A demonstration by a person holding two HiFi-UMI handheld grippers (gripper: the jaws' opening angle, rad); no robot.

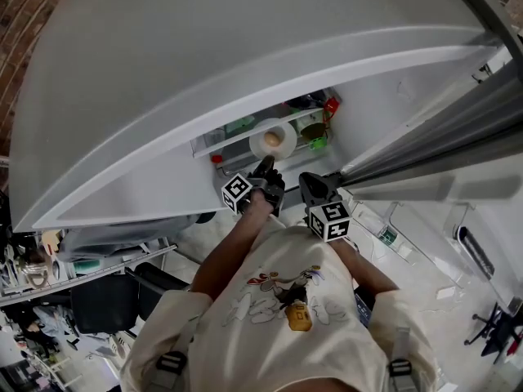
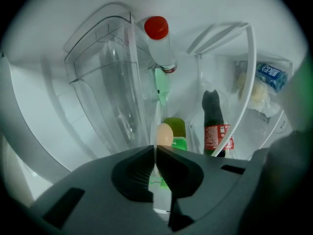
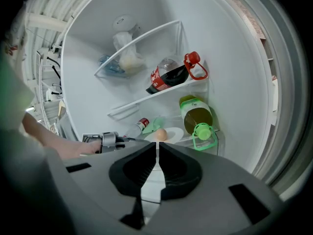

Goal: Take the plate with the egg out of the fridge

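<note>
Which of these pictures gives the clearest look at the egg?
The head view: the egg lies whole on its plate, unobstructed. The left gripper view shows it larger, but with its bottom hidden; the right gripper view shows it small and far off.

Workshop-like room, fridge (image 3: 234, 72), cluttered shelves (image 1: 57, 272)

One egg (image 3: 160, 133) and one plate (image 3: 177, 134) show low in the middle of the right gripper view. Three bottles appear there: one dark cola bottle (image 3: 166, 78) at centre, one yellow-green oil bottle (image 3: 196, 115) at lower right, and one clear red-capped bottle (image 3: 138, 127) left of the egg. There are two white wire shelves (image 3: 128, 108) and, at upper left, two packets, one blue (image 3: 105, 63) and one pale (image 3: 128, 58). Mid-frame in the head view are two tongs, the left tongs (image 1: 265, 166) and the right tongs (image 1: 310, 184)
</note>
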